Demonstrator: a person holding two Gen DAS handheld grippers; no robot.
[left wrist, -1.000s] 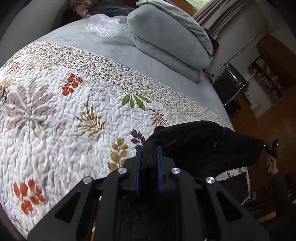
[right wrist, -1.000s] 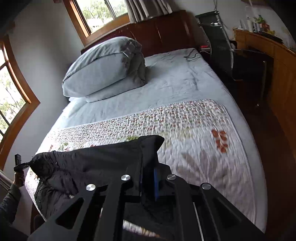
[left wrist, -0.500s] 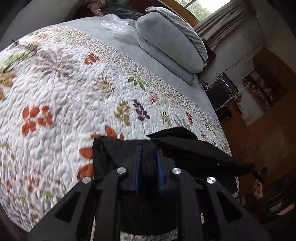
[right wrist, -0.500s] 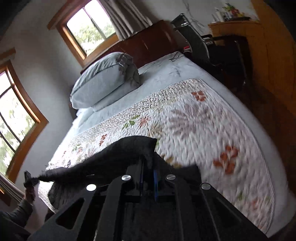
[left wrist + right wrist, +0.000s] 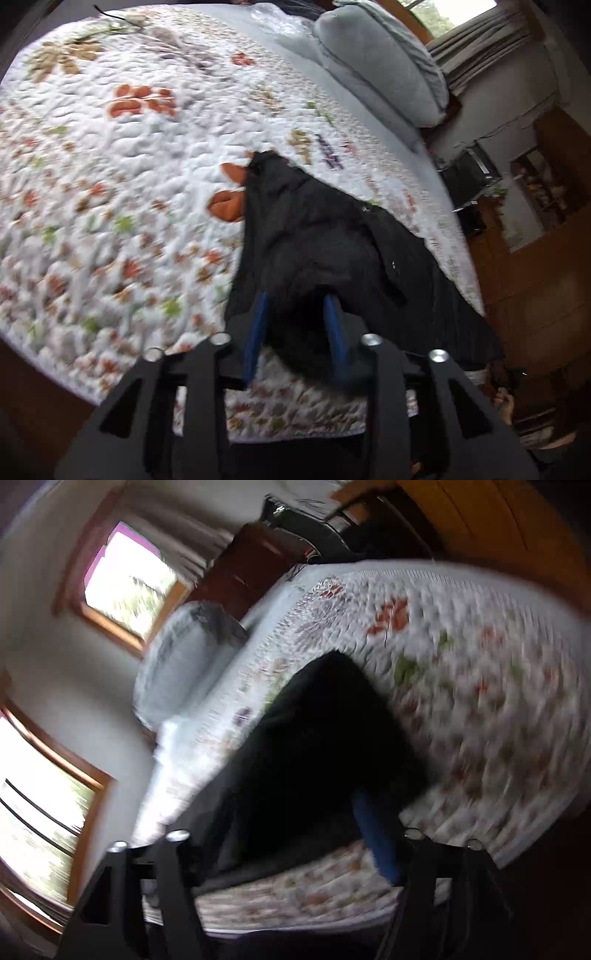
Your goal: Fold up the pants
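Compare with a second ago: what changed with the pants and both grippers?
The black pants, earlier held up stretched between both grippers, now lie on the floral quilt. The left gripper and right gripper have just been opening, letting go; fabric is still between the left pads, while the blur hides whether any sits between the right ones. Both have come down toward the bed. The grey pillow is unmoved.
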